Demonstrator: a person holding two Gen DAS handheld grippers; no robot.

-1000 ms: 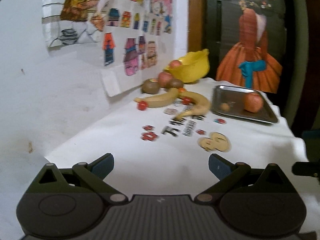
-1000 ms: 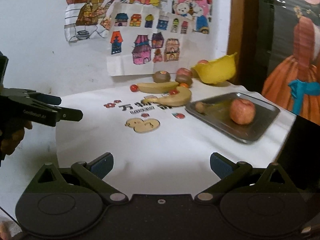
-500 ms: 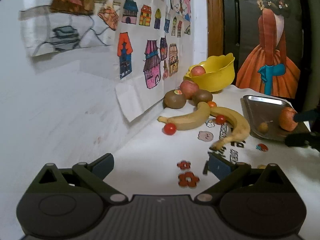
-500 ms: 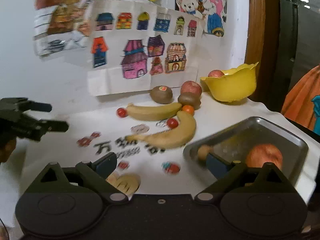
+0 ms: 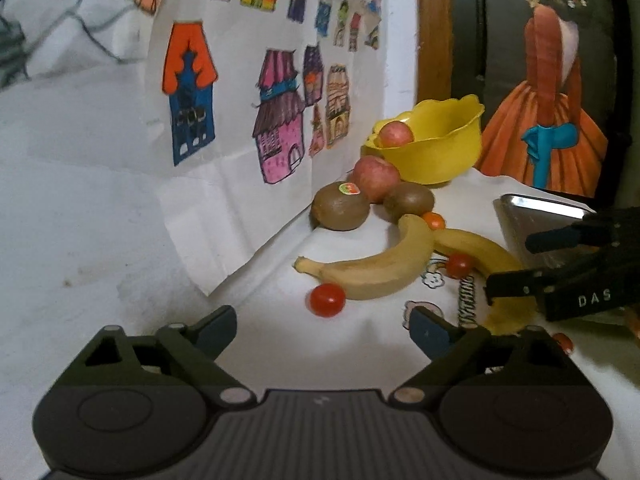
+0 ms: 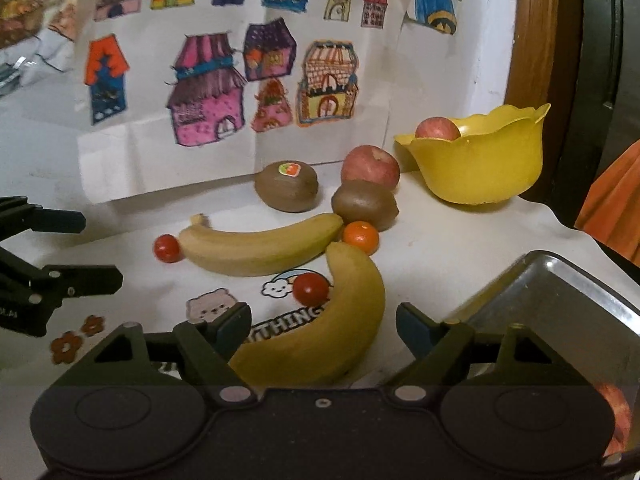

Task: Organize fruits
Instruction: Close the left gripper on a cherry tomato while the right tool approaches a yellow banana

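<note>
Left gripper and right gripper (2 total) agape.

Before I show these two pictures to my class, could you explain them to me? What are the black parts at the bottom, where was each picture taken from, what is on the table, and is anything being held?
The black parts are two hand-held grabbing tools, one in each of a person's hands, each carrying its own camera.

In the left tool's picture, the left gripper is open and empty; the right tool shows at the edge.

In the right tool's picture, the right gripper is open around the near banana, not closed on it.

On the white cloth lie a second banana, two kiwis, an apple, small tomatoes, a yellow bowl holding another apple, and a metal tray.
</note>
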